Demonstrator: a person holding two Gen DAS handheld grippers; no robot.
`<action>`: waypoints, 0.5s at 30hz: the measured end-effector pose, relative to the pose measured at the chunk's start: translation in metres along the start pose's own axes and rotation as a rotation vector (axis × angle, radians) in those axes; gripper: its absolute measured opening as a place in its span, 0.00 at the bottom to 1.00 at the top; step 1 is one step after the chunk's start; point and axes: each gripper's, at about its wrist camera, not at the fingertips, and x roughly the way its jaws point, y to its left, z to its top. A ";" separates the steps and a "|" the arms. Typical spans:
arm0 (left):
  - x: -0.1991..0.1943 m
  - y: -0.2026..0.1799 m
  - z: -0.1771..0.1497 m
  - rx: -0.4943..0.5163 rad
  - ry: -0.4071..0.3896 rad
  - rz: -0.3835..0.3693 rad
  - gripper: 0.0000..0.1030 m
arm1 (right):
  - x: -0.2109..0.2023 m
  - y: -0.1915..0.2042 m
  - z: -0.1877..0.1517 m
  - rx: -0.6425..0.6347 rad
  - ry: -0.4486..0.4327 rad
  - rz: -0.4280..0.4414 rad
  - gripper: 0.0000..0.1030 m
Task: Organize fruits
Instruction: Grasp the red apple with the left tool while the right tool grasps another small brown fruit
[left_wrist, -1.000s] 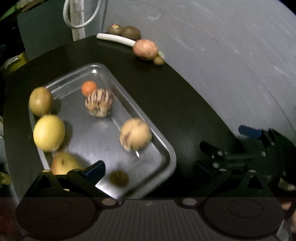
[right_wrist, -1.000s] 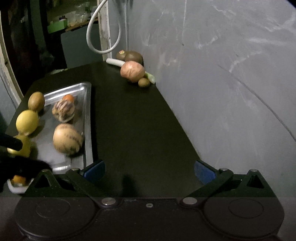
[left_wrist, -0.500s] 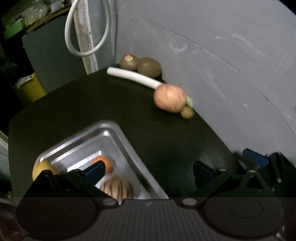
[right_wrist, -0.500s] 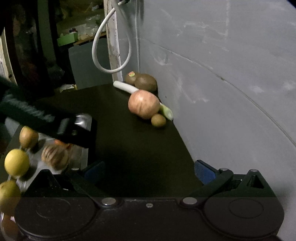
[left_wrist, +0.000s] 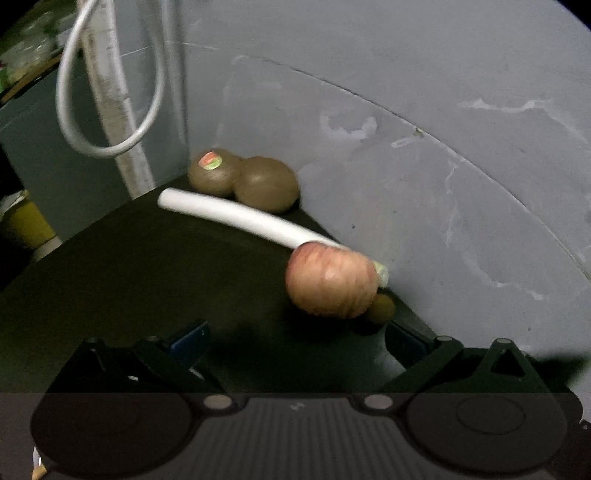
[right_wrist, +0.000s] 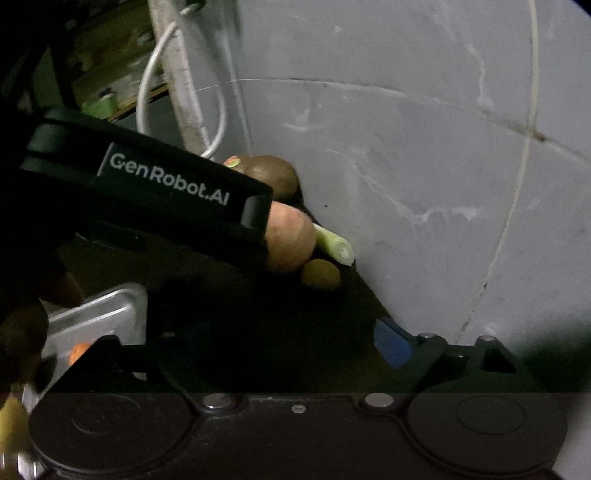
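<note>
A pink-red apple (left_wrist: 330, 282) lies on the black table against the grey wall, on the end of a white leek (left_wrist: 236, 216). A small brown fruit (left_wrist: 382, 308) sits just behind it. Two brown kiwis (left_wrist: 245, 177) lie in the far corner. My left gripper (left_wrist: 295, 339) is open and empty, its fingers just short of the apple. In the right wrist view the left gripper's body (right_wrist: 147, 192) covers part of the apple (right_wrist: 290, 240). My right gripper (right_wrist: 291, 343) is open and empty, further back. The metal tray (right_wrist: 107, 314) corner shows at lower left.
A white cable loop (left_wrist: 107, 85) hangs by a post at the back. The grey wall (left_wrist: 443, 166) closes the table's right side. An orange fruit (right_wrist: 79, 349) and a yellow one (right_wrist: 11, 417) show by the tray.
My left gripper has left the tray and moved forward to the apple by the wall. My right gripper has also moved forward toward the corner.
</note>
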 end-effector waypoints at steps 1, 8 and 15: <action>0.003 -0.001 0.003 0.011 0.000 -0.001 0.99 | 0.003 -0.001 0.001 0.011 -0.003 -0.002 0.82; 0.022 -0.012 0.017 0.044 0.001 0.006 0.99 | 0.016 0.001 0.005 0.049 -0.036 -0.055 0.63; 0.036 -0.014 0.026 0.037 0.024 0.012 0.97 | 0.031 0.007 0.010 0.034 -0.037 -0.087 0.52</action>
